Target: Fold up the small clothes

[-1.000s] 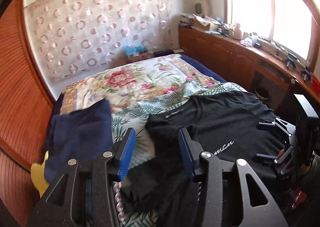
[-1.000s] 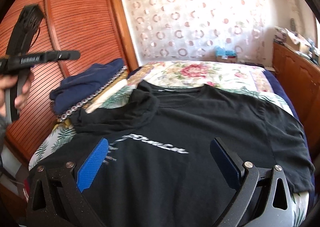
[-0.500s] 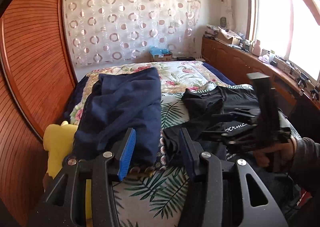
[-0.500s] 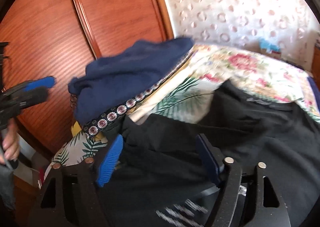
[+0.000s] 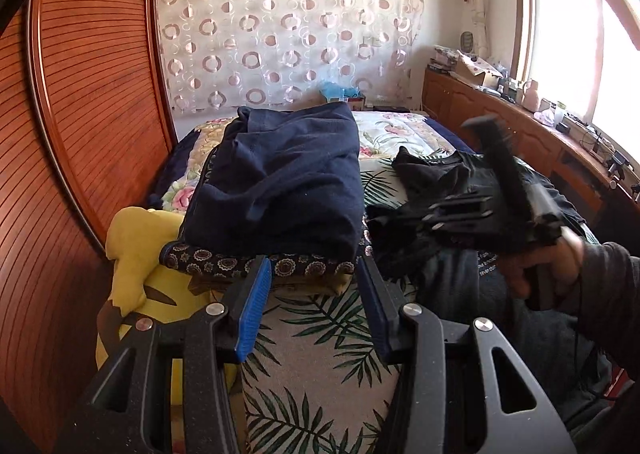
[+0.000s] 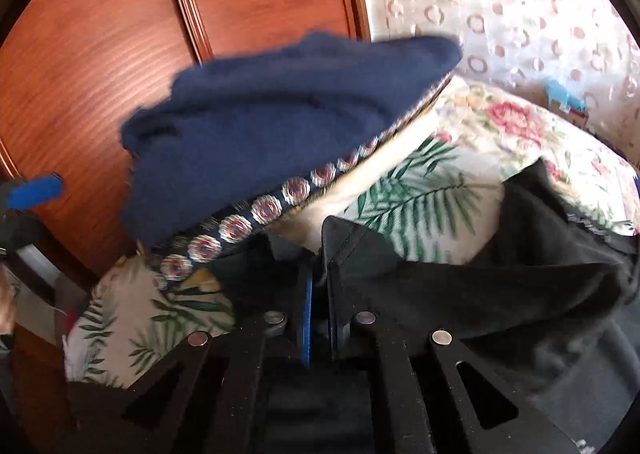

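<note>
Bed (image 5: pixel 320 334), leaf-print and floral covers, set against a ribbed wooden wardrobe (image 5: pixel 80 134); circle-pattern curtain (image 5: pixel 280 34) behind. Item: black T-shirt (image 6: pixel 500 294), spread over the near right part of the bed, its left edge bunched up. Item: navy garment (image 5: pixel 288 182), folded, lying on a medallion-trimmed cloth (image 5: pixel 260 264) at the left side of the bed, apart from the T-shirt. Yellow plush toy (image 5: pixel 140 254) wedged beside the bed by the wardrobe. Left claw (image 5: pixel 314 306): partly parted, nothing between its pads, hanging over the leaf-print cover just before the trimmed cloth. Right claw (image 6: pixel 318 306): pinched together on a fold at the T-shirt's left edge; a hand (image 5: pixel 544 266) holds it.
</note>
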`<control>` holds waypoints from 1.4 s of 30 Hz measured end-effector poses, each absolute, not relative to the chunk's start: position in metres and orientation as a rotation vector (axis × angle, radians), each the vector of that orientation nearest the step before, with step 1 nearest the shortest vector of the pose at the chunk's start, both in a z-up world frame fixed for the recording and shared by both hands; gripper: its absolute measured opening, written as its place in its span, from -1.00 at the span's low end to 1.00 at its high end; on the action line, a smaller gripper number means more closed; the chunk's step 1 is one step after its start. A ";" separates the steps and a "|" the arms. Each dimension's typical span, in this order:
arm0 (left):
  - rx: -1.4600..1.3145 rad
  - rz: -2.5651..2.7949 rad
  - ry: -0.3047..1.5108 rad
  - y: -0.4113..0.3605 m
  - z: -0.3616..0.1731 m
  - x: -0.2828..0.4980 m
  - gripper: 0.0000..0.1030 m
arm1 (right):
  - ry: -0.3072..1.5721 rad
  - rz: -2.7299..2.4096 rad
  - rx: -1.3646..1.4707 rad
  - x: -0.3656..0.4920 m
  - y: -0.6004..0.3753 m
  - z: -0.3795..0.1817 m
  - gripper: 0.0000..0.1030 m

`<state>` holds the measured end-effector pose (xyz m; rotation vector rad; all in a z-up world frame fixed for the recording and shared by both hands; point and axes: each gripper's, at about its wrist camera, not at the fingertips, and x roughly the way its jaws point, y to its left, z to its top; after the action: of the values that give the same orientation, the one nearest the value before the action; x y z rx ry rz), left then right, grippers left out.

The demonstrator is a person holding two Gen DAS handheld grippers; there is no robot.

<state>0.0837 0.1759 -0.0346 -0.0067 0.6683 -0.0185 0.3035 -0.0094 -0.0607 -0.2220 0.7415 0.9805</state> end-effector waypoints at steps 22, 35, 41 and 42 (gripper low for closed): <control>0.047 -0.175 0.689 0.069 -0.046 0.137 -0.11 | 0.669 0.632 -0.074 0.273 -0.284 -0.079 -0.19; 0.071 -0.291 0.800 -0.006 -0.085 0.218 -0.40 | 0.763 0.396 -0.134 0.276 -0.270 -0.092 0.13; 0.137 -0.296 0.823 -0.036 -0.091 0.248 -0.40 | 0.798 0.378 -0.136 0.285 -0.274 -0.095 0.14; 0.147 -0.294 0.838 -0.040 -0.094 0.255 -0.40 | 0.794 0.378 -0.135 0.284 -0.273 -0.093 0.14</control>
<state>0.2546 -0.0399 -0.0940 0.1469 0.8385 -0.2943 0.2836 -0.2732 -0.0926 -0.1350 0.7942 0.3779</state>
